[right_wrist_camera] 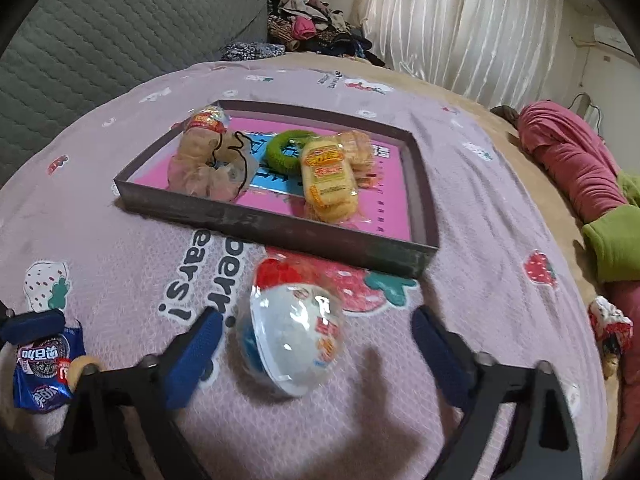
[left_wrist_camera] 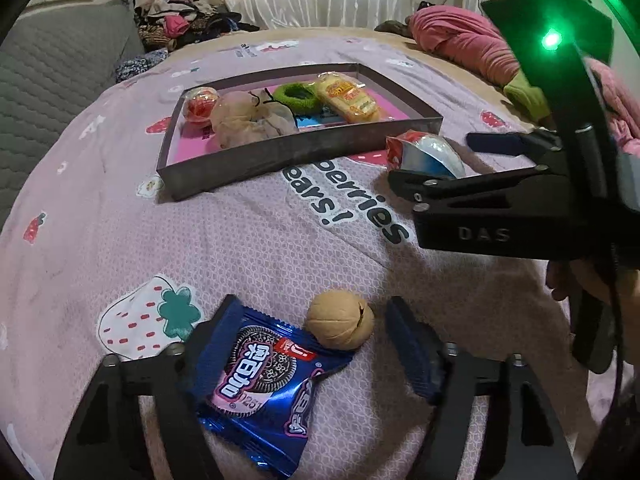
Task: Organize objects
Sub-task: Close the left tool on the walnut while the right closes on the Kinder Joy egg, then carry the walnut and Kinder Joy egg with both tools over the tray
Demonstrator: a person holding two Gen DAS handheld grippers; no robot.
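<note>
Right wrist, gripper (right_wrist_camera: 316, 344) straddling egg (right_wrist_camera: 292, 340)

Each black claw (left_wrist_camera: 304, 356) has blue ribbed pads (left_wrist_camera: 412, 348), silver screws, and the right claw (right_wrist_camera: 316, 344) bears "DAS" lettering.

Blue cookie packet (left_wrist_camera: 260, 384), tan ball (left_wrist_camera: 340, 325), grey tray (right_wrist_camera: 280, 222) on pink strawberry-print sheet (left_wrist_camera: 100, 240).

On the bed (right_wrist_camera: 480, 200), the tray (right_wrist_camera: 280, 226) lies behind the egg-shaped packet (right_wrist_camera: 292, 340), with the biscuit packet (left_wrist_camera: 260, 376) left beside the walnut (left_wrist_camera: 340, 320).
</note>
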